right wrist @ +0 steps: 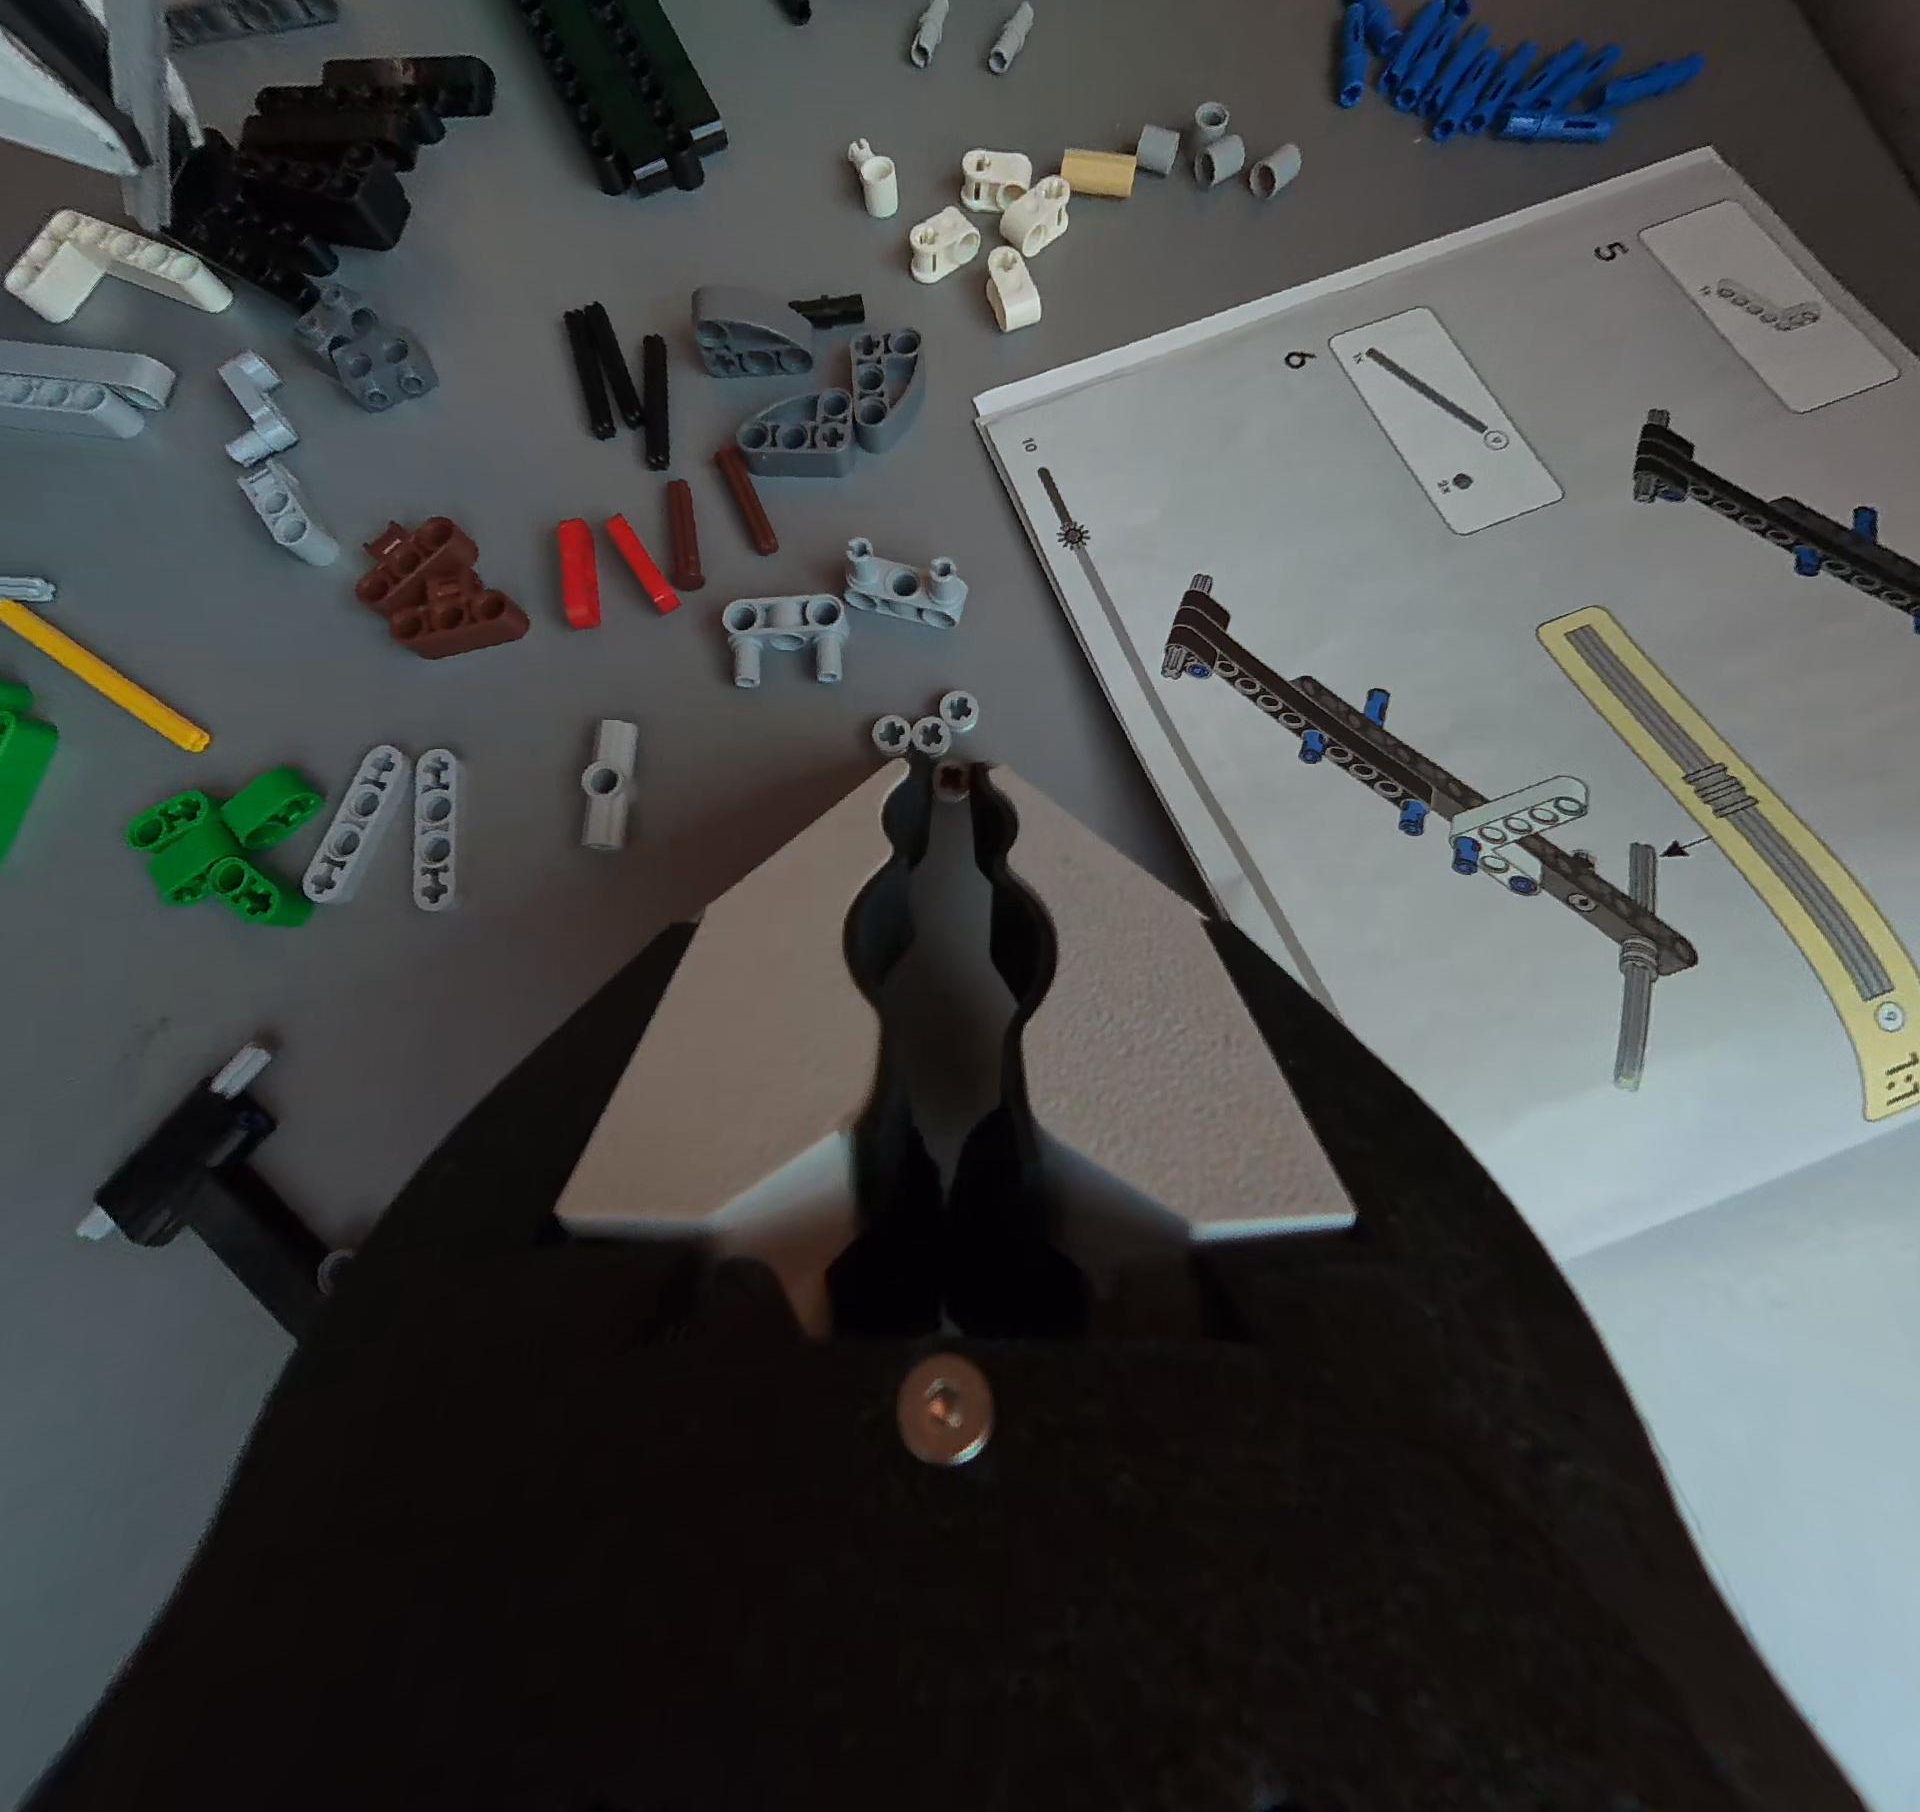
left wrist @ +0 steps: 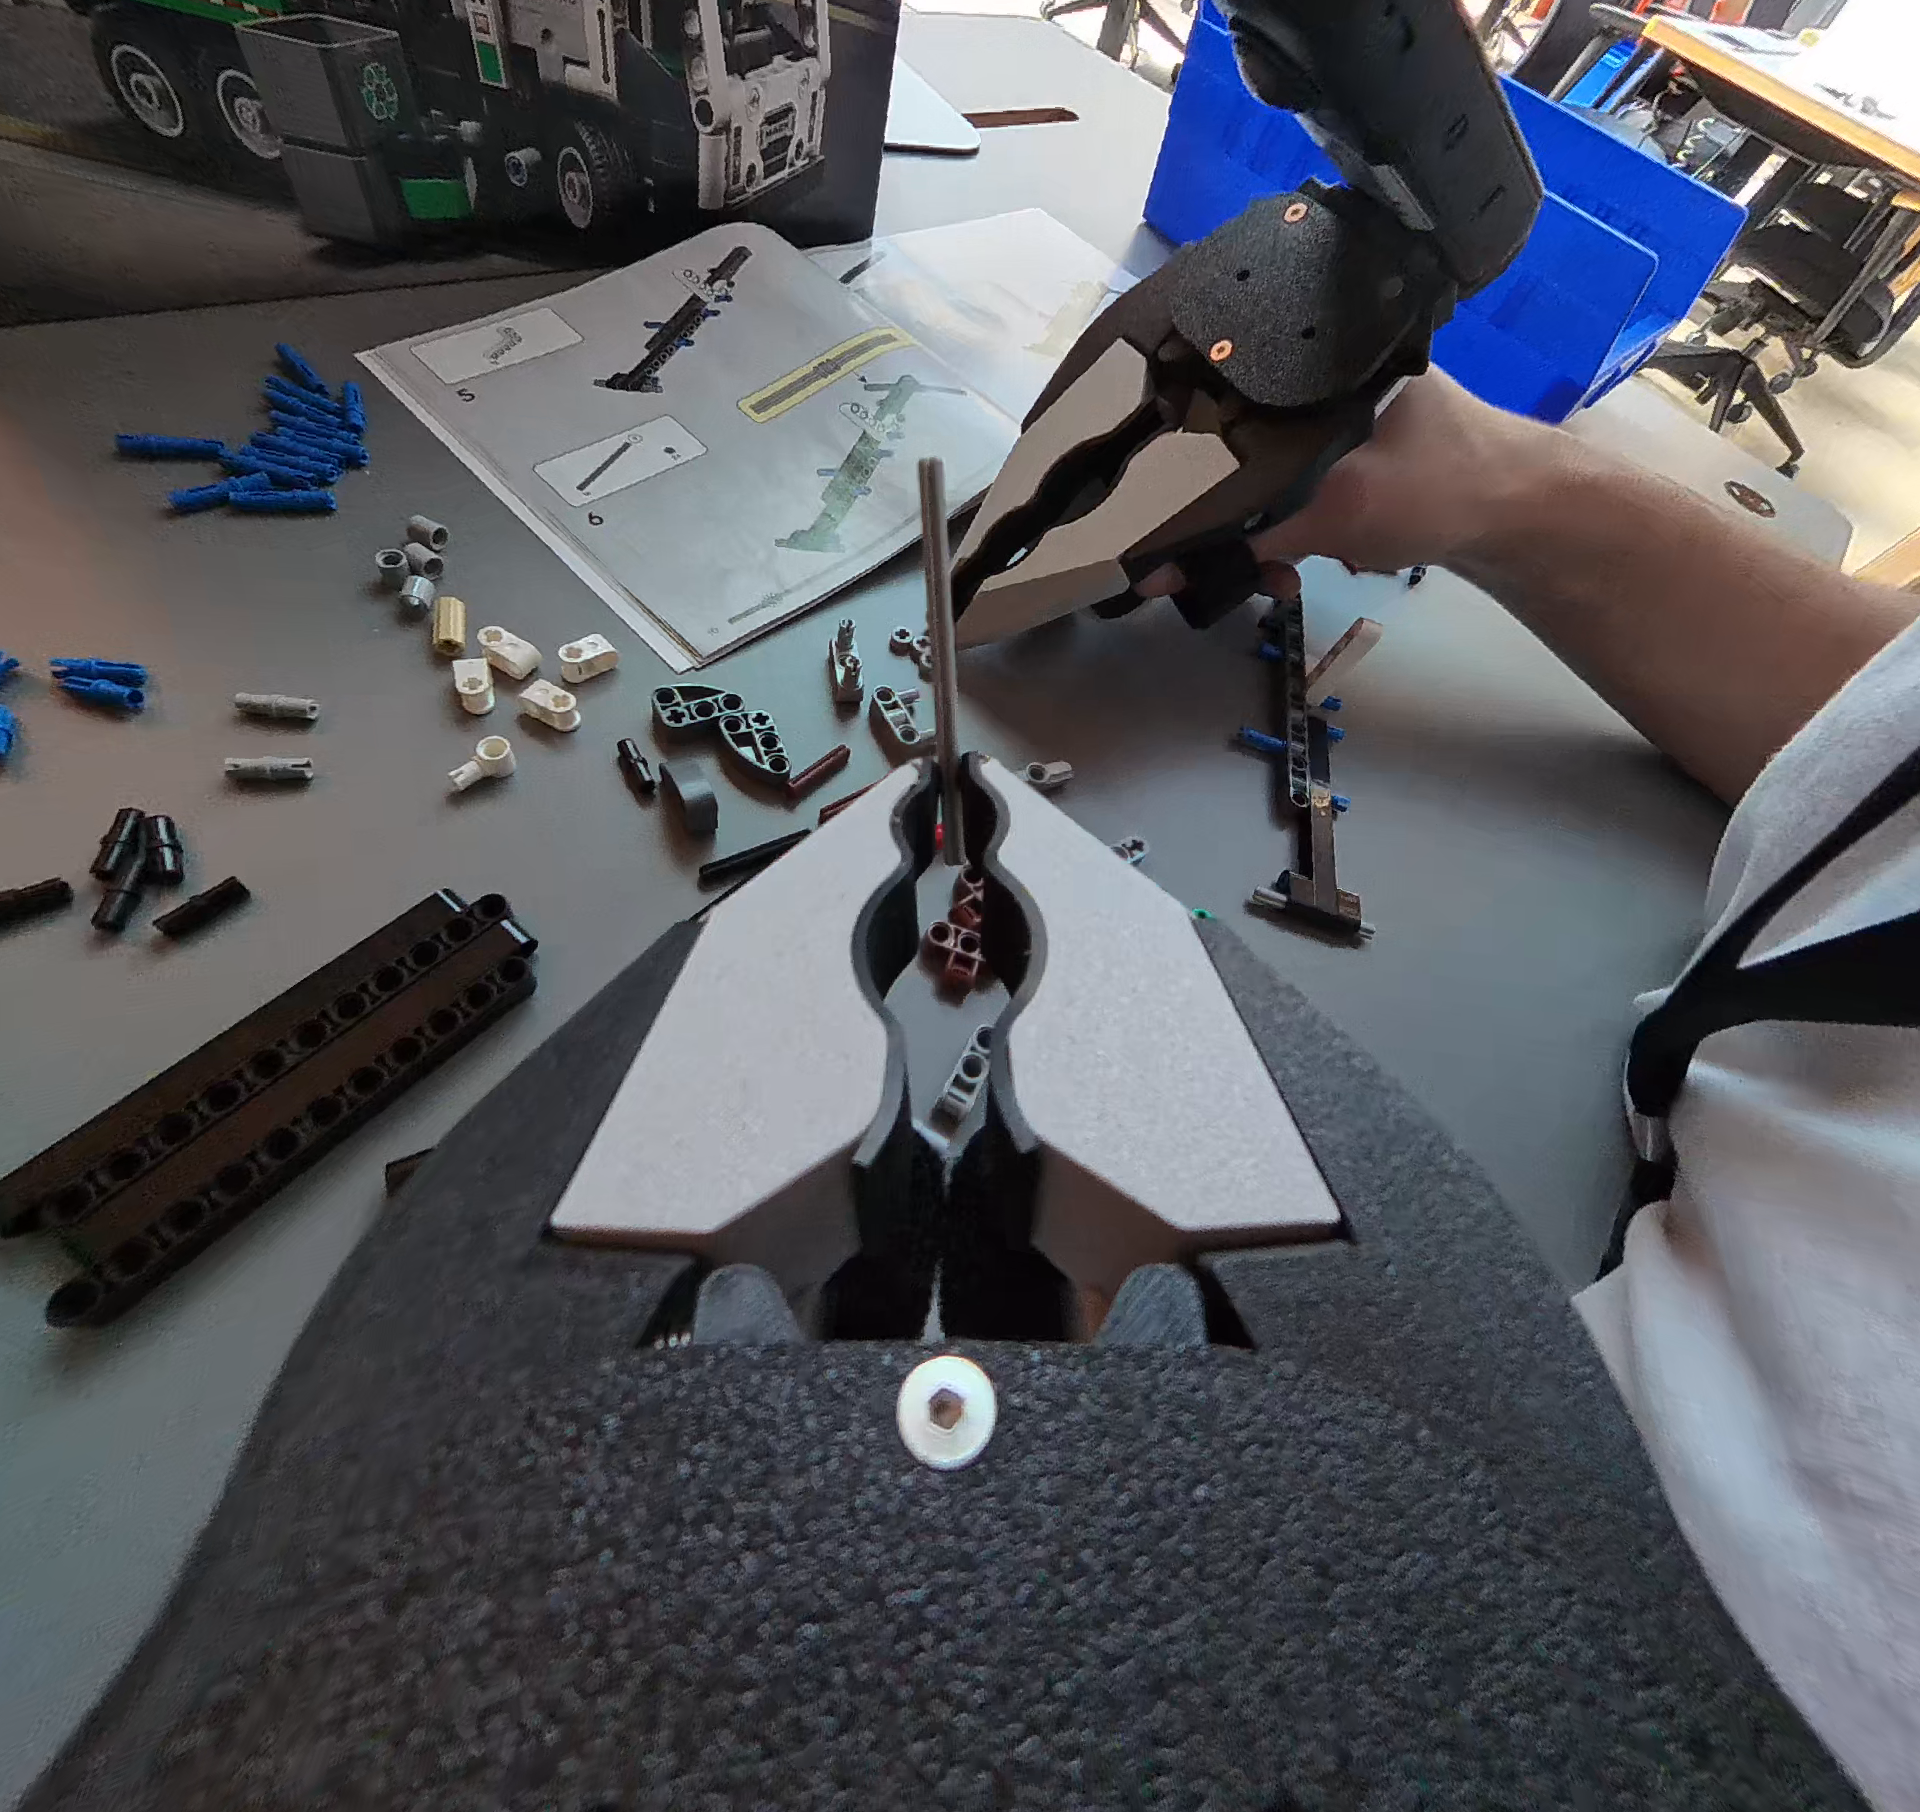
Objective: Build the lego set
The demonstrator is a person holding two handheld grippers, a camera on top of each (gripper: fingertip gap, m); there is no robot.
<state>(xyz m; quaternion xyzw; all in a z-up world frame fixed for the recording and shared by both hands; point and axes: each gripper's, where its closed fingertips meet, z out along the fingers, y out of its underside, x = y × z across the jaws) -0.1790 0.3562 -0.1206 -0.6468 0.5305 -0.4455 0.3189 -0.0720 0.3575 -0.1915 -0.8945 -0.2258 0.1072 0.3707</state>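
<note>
The build looks early. The left gripper [left wrist: 948, 775] is clamped on a long grey axle [left wrist: 938, 619] standing upright at frame centre. The right gripper [right wrist: 948, 775] pinches a small grey bush [right wrist: 953, 778] at its tips, with three more bushes [right wrist: 925, 726] on the table just above. Judging by the open manual [right wrist: 1507, 682], the bush goes onto the axle next. A black beam assembly [left wrist: 1304, 775] with blue pins lies at right; most parts, like the blue pins [left wrist: 275, 443] upper left, lie loose.
</note>
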